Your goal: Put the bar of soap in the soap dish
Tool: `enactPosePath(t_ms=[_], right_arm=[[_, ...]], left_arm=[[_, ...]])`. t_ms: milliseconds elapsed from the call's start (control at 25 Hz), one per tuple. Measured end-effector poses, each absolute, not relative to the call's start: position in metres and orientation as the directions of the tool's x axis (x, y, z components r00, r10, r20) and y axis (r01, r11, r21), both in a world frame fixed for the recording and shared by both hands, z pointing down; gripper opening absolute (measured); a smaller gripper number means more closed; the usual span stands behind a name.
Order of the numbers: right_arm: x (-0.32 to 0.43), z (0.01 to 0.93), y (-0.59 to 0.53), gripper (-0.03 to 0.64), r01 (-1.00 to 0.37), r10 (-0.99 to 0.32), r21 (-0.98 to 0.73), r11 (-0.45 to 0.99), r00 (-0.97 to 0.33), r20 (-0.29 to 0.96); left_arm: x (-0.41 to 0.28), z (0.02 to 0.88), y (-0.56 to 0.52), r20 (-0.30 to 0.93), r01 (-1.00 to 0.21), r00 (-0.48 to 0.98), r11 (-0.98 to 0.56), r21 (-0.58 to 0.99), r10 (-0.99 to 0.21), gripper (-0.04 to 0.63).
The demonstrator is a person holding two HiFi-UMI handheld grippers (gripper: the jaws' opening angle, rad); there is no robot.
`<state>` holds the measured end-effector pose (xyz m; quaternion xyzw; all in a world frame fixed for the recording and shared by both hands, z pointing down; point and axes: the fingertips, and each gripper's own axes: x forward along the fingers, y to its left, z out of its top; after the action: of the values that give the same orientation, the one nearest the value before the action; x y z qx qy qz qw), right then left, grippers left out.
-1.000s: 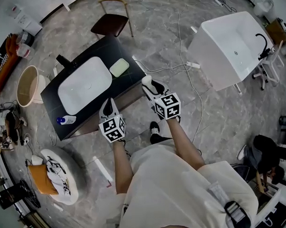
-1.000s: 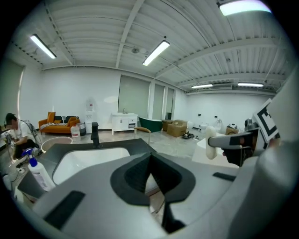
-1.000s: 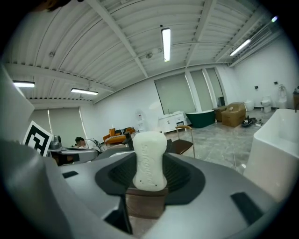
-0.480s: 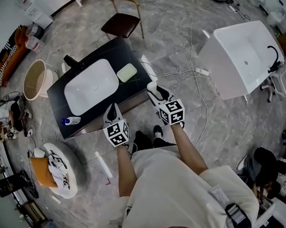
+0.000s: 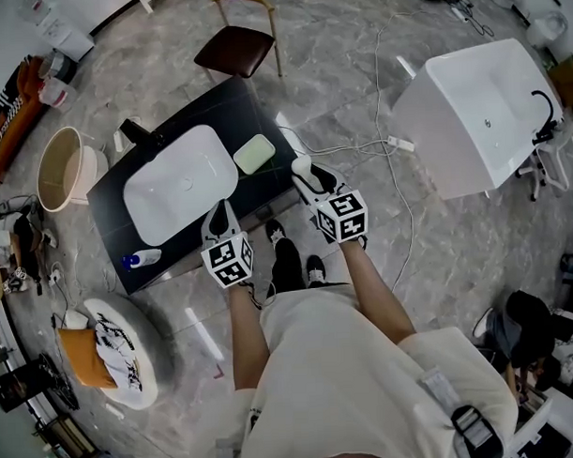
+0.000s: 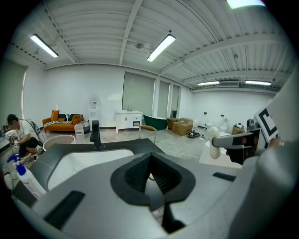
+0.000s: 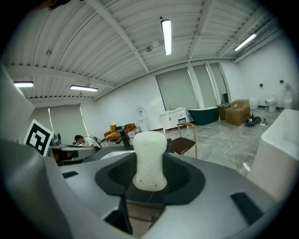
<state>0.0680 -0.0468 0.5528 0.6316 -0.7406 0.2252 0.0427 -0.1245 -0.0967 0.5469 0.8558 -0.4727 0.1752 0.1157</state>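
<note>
A pale green soap dish (image 5: 254,153) lies on the black counter (image 5: 256,107), just right of the white sink basin (image 5: 177,185). My right gripper (image 5: 300,166) hovers off the counter's near right corner, shut on a white bar of soap (image 5: 297,163). In the right gripper view the soap (image 7: 149,160) stands upright between the jaws of the right gripper (image 7: 149,179) and hides the dish. My left gripper (image 5: 219,209) is at the counter's front edge, below the basin. In the left gripper view, the left gripper (image 6: 151,172) is shut with nothing in it.
A black faucet (image 5: 138,133) stands behind the basin and a blue-capped bottle (image 5: 137,260) lies at the counter's left end. A chair (image 5: 235,42) is beyond the counter, a white bathtub (image 5: 479,104) to the right, a beige tub (image 5: 64,170) to the left. Cables (image 5: 377,140) cross the floor.
The person has stepped towards the counter, so both grippers are a little nearer to it. The right gripper still holds the soap and the left stays shut.
</note>
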Motion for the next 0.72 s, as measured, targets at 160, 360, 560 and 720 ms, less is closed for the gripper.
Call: enactPosePath(t_ms=[160, 360, 560, 720], right_arm=[[0.077, 0.550, -0.074, 0.179, -0.961, -0.914, -0.261, 0.097, -0.189, 0.359], [0.081, 0.548, -0.105, 0.179, -0.962, -0.913, -0.256, 0.097, -0.189, 0.362], [0.084, 0.554, -0.130, 0.179, -0.963, -0.911, -0.257, 0.085, -0.179, 0.371], [0.091, 0.548, -0.148, 0.179, -0.967, -0.914, -0.243, 0.076, -0.165, 0.370]], left_arm=[[-0.111, 0.541, -0.128, 0.372, -0.846, 0.521, -0.523, 0.105, -0.768, 0.005], [-0.095, 0.548, -0.159, 0.392, -0.828, 0.541, -0.552, 0.095, -0.744, 0.005], [-0.089, 0.555, -0.186, 0.394, -0.814, 0.563, -0.570, 0.112, -0.726, 0.005], [-0.079, 0.555, -0.207, 0.399, -0.798, 0.582, -0.593, 0.109, -0.709, 0.005]])
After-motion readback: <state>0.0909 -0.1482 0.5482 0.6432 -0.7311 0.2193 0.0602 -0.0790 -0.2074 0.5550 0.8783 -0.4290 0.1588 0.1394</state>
